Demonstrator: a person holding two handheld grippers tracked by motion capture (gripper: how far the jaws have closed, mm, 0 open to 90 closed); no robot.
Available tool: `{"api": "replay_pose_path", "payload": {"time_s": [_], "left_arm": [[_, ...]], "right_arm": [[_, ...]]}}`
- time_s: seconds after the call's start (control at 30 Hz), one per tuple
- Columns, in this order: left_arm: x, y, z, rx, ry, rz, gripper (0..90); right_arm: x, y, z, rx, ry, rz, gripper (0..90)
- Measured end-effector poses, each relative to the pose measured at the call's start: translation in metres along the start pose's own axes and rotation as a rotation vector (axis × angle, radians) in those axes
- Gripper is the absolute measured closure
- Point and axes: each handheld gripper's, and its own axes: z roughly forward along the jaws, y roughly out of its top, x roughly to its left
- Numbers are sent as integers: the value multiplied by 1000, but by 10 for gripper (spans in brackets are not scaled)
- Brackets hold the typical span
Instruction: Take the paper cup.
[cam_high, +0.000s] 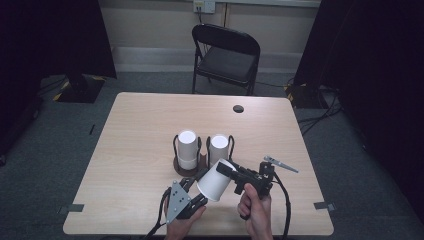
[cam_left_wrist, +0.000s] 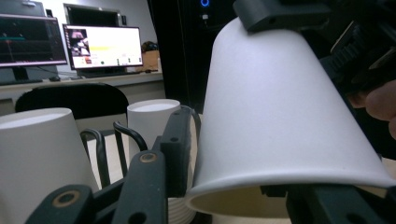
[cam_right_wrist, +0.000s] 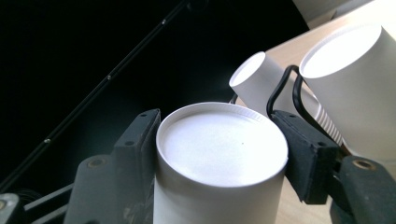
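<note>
A white paper cup hangs tilted above the table's near edge, base up and to the right. My right gripper is shut on its narrow base end; in the right gripper view the jaws clamp both sides of the cup. My left gripper reaches the wide rim end from below left. In the left gripper view its jaws stand on either side of the cup near the rim, pads against the wall. Two upside-down cup stacks stand in a black wire holder just behind.
The wooden table has a round cable hole at its far side. A black folding chair stands beyond the table. Dark curtains hang at both sides. Tape marks sit at the table's near corners.
</note>
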Motion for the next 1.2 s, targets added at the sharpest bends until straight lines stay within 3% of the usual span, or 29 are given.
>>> {"api": "replay_pose_path", "payload": {"time_s": [0.03, 0.13, 0.33, 0.43, 0.6, 0.8, 1.0, 1.07, 1.2], "left_arm": [[-1, 0, 0, 1, 10, 7, 659], [-1, 0, -1, -9, 0, -8, 714], [1, 0, -1, 9, -1, 2, 787], [2, -1, -1, 25, -20, 0, 860], [3, 0, 0, 51, -39, -8, 873], [11, 1, 0, 80, -52, -40, 874], [18, 0, -2, 129, -55, -26, 874], [21, 0, -3, 142, -67, -39, 873], [29, -2, -2, 210, -77, -59, 872]], "right_arm": [[-3, 1, 1, 17, 6, 27, 345], [-8, 1, 2, 45, -5, 49, 327], [-12, -1, 2, 46, -3, 62, 323], [-10, 0, 1, 46, -38, 20, 310], [-9, 0, 0, 26, -76, -33, 290], [-8, 0, -3, 9, -98, -85, 272], [-7, 1, -8, -1, -104, -149, 269], [-7, 1, -9, -2, -106, -160, 269], [-3, -1, -10, -8, -124, -250, 254]]}}
